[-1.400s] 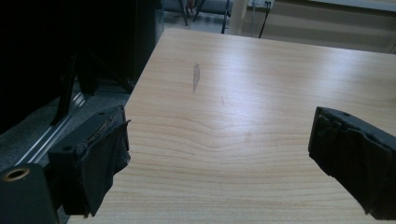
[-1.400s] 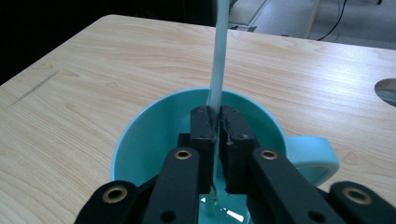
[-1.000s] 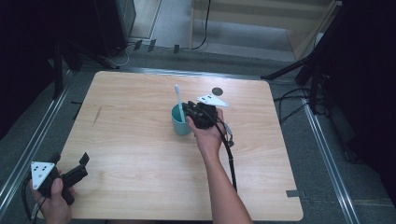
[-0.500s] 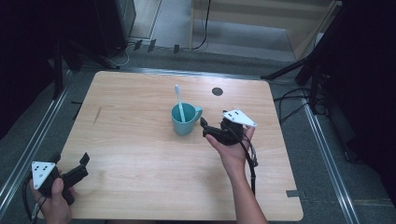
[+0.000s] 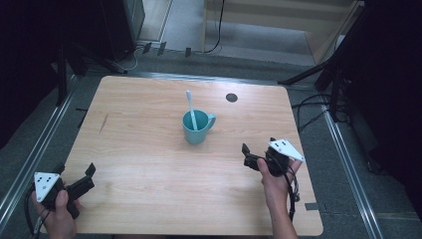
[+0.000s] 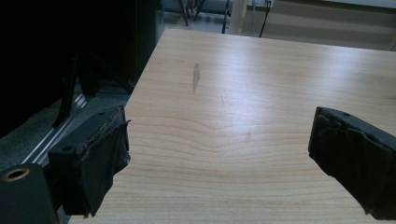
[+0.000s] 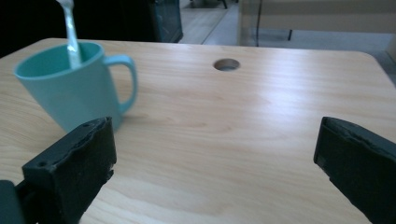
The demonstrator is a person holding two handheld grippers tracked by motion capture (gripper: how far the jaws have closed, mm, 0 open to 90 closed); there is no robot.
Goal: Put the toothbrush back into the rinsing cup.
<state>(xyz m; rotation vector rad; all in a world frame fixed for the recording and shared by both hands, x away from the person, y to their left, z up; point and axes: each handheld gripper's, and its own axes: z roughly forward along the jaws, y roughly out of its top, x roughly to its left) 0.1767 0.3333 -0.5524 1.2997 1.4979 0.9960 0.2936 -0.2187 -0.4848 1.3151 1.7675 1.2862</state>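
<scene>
A teal mug (image 5: 197, 128) stands upright near the middle of the wooden table (image 5: 149, 164), its handle to the right. A pale toothbrush (image 5: 189, 105) leans inside it, head up. My right gripper (image 5: 259, 147) is held open over the table's front right, apart from the mug, with nothing between its jaws. In the right gripper view the mug (image 7: 70, 93) and toothbrush (image 7: 71, 32) sit ahead to the left of the open right gripper (image 7: 215, 163). My left gripper (image 5: 74, 172) hovers open at the front left corner; the left gripper (image 6: 219, 154) holds nothing.
A round cable hole (image 5: 231, 97) lies in the table behind and right of the mug, also seen as the hole (image 7: 226, 64) ahead. A dark scuff (image 6: 196, 75) marks the wood at the left. Metal rails and cables run along the floor beside the table.
My right gripper has drawn back from the mug toward the table's front right. The mug and toothbrush stay where they were. The left gripper has not moved.
</scene>
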